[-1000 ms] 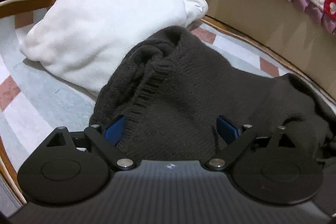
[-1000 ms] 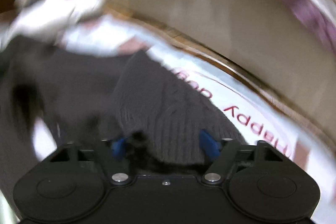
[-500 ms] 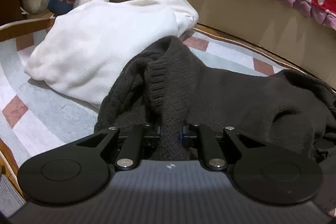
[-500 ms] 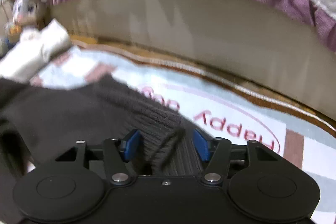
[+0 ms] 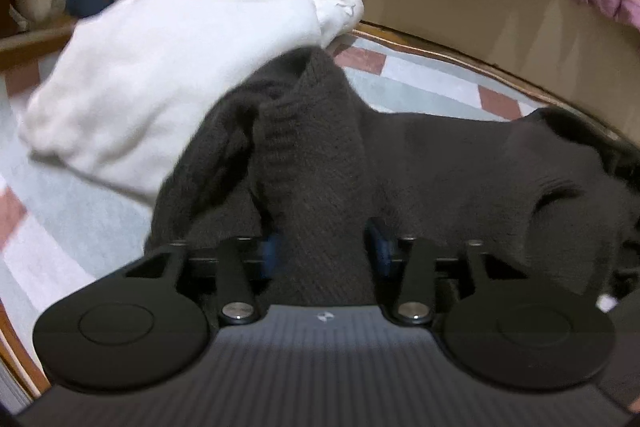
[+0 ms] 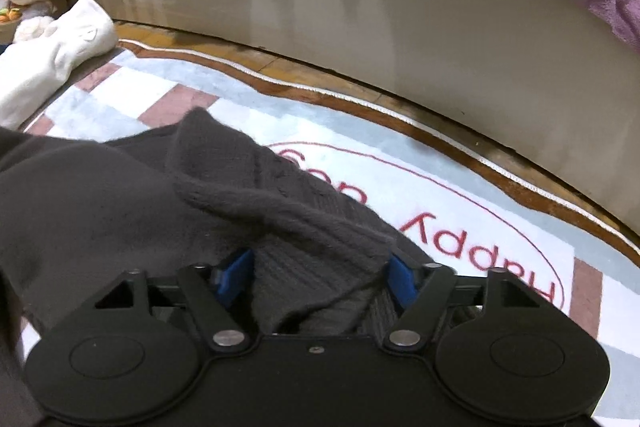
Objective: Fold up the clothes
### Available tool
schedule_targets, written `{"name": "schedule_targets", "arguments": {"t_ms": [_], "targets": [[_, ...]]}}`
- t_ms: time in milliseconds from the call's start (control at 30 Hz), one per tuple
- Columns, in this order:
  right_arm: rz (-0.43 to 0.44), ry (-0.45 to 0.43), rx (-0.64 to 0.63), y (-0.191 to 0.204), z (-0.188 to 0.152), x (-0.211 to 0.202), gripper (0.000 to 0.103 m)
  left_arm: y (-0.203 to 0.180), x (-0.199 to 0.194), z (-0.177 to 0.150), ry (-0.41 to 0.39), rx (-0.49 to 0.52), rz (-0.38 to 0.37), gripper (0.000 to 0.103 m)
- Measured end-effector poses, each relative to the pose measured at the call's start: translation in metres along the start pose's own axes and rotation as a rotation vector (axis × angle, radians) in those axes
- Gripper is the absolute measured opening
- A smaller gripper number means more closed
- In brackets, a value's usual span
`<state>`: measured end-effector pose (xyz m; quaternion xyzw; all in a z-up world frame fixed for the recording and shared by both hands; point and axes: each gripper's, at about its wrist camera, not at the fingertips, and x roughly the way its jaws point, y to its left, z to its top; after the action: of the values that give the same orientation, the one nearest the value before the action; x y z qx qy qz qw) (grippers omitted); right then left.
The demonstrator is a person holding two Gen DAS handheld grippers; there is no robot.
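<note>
A dark knit sweater (image 5: 400, 163) lies on the rug (image 6: 460, 187), a ribbed fold between each gripper's parted blue fingers. The left gripper (image 5: 325, 253) stands partly open, the right gripper (image 6: 316, 277) wider; actual grip cannot be told. The white garment (image 5: 160, 79), upper left, is blurred.

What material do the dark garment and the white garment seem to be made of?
The dark sweater looks like knitted wool or acrylic yarn, matte and slightly fuzzy: ribbed rows show along its folded edge. The white garment looks like soft fleece or plush cotton, with a smooth, napped surface and no visible knit; the blur leaves the exact fibre open.
</note>
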<state>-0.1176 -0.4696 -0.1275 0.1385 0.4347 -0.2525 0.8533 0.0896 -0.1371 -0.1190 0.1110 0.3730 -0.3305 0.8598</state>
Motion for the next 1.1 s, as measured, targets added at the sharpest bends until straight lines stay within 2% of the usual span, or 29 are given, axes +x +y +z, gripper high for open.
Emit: {"name": "schedule_targets", "arguments": {"t_ms": [67, 200, 367, 533, 700, 900, 1000, 1067, 1100], "targets": [[-0.013, -0.035, 0.032, -0.001, 0.005, -0.011, 0.016, -0.003, -0.003, 0.006, -0.031, 0.023, 0.022, 0.012], [-0.080, -0.161, 0.092, -0.008, 0.011, -0.061, 0.013, -0.005, -0.036, 0.018, -0.161, 0.022, 0.074, 0.010], [-0.150, -0.315, 0.076, -0.021, 0.010, -0.147, 0.008, -0.003, -0.095, 0.024, -0.314, -0.017, 0.109, 0.010], [-0.178, -0.426, 0.058, -0.038, -0.001, -0.224, 0.008, -0.005, -0.153, 0.023, -0.413, -0.056, 0.135, 0.010], [-0.195, -0.490, 0.022, -0.051, -0.017, -0.286, 0.008, -0.006, -0.215, 0.007, -0.445, -0.089, 0.162, 0.010], [-0.218, -0.580, 0.008, -0.068, -0.032, -0.366, 0.008, -0.007, -0.266, -0.001, -0.440, -0.105, 0.092, 0.010], [-0.204, -0.570, -0.014, -0.075, -0.041, -0.402, 0.008, -0.015, -0.279, -0.002, -0.417, -0.096, 0.048, 0.010], [-0.200, -0.519, -0.029, -0.083, -0.050, -0.410, 0.008, -0.022, -0.282, -0.004, -0.391, -0.085, 0.017, 0.010], [-0.205, -0.482, -0.035, -0.090, -0.056, -0.402, 0.008, -0.027, -0.274, -0.008, -0.360, -0.071, 0.005, 0.010]]}}
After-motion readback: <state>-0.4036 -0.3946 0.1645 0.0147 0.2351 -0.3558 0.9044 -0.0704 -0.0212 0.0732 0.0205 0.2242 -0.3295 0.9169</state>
